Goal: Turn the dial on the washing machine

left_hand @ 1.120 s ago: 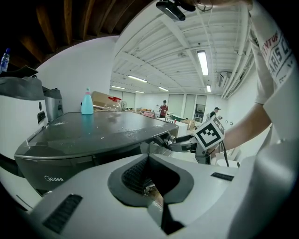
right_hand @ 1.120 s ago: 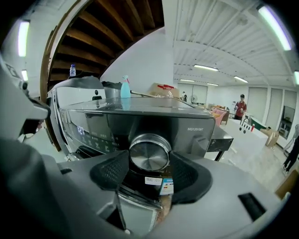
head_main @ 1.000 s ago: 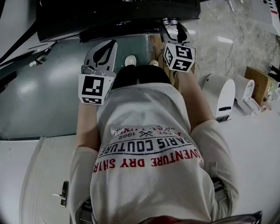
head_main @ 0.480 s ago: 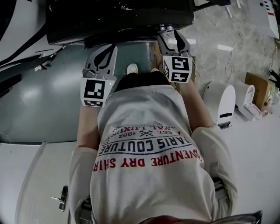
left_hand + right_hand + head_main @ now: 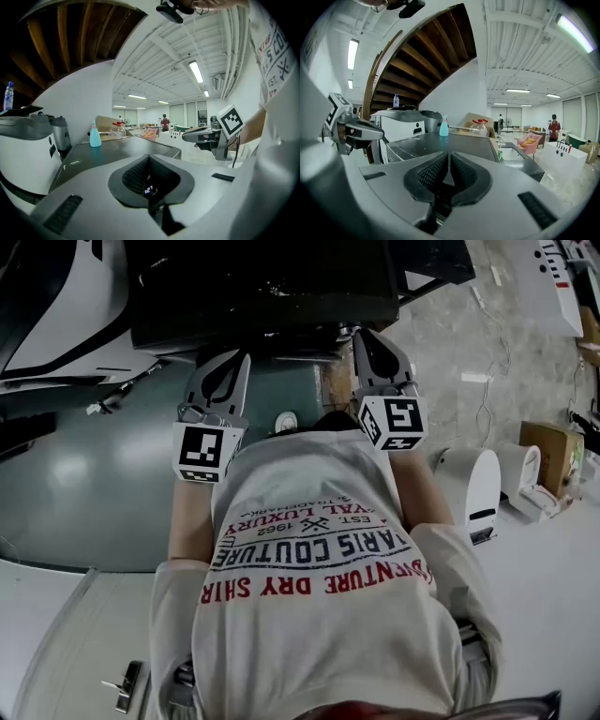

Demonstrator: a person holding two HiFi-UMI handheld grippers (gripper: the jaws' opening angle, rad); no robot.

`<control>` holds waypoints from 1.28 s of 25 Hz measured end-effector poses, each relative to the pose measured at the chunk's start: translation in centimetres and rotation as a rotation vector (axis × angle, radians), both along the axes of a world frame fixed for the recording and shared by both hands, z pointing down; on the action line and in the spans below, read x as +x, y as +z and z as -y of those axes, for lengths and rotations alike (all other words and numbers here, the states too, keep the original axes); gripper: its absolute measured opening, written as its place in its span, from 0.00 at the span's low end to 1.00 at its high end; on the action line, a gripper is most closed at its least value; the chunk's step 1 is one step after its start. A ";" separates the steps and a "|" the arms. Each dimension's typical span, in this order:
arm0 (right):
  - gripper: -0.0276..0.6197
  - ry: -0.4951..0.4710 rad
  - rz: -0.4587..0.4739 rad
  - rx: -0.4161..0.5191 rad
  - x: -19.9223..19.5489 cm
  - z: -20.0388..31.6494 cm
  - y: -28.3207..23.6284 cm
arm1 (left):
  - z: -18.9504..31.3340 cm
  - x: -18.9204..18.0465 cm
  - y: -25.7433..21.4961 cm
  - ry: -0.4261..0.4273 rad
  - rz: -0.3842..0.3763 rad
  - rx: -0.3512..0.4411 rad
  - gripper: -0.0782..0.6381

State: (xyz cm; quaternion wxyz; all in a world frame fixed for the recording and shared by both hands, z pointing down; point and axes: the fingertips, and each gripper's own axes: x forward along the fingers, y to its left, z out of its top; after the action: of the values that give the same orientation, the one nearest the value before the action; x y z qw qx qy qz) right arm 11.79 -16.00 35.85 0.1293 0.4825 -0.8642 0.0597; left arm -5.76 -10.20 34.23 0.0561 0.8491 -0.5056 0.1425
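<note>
The right tool (image 5: 449, 159) has just been closing its jaws and is now clenched on nothing, the left tool (image 5: 149, 158) is likewise clenched and empty, and no view shows the dial, so the turning seems not yet begun.

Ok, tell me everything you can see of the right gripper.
The right gripper is a grey plastic shell with two black ribbed pads and a cube of black-and-white square markers at its rear. Its jaws have just been closing and now meet, with nothing between them. The person holds it out in front, in the air, and it touches nothing else.
</note>
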 end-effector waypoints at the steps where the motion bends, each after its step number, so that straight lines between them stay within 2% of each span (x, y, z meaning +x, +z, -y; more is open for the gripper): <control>1: 0.10 0.005 0.010 0.018 0.1 0.0 -0.8 | 0.0 -0.3 -0.6 -0.005 -0.002 0.016 0.13; 11: 0.09 0.042 0.066 0.096 0.8 0.8 -4.1 | 1.0 -2.2 -4.2 -0.067 -0.029 0.111 0.13; 16: 0.09 0.042 0.071 0.092 1.0 0.6 -4.0 | 1.2 -2.0 -4.3 -0.060 -0.032 0.116 0.13; 22: 0.09 0.025 0.018 0.095 1.0 0.6 -3.6 | 1.4 -1.6 -4.5 -0.061 -0.035 0.106 0.13; 29: 0.09 0.016 0.027 0.076 0.7 0.9 -3.2 | 1.8 -1.6 -4.3 -0.066 -0.029 0.092 0.13; 32: 0.09 0.013 0.022 0.069 0.7 0.8 -3.0 | 1.7 -1.6 -4.2 -0.066 -0.053 0.080 0.13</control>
State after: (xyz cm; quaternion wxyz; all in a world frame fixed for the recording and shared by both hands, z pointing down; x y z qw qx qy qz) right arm 12.51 -16.83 32.87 0.1027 0.4915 -0.8641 0.0362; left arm -7.33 -11.90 30.03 0.0400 0.8371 -0.5368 0.0976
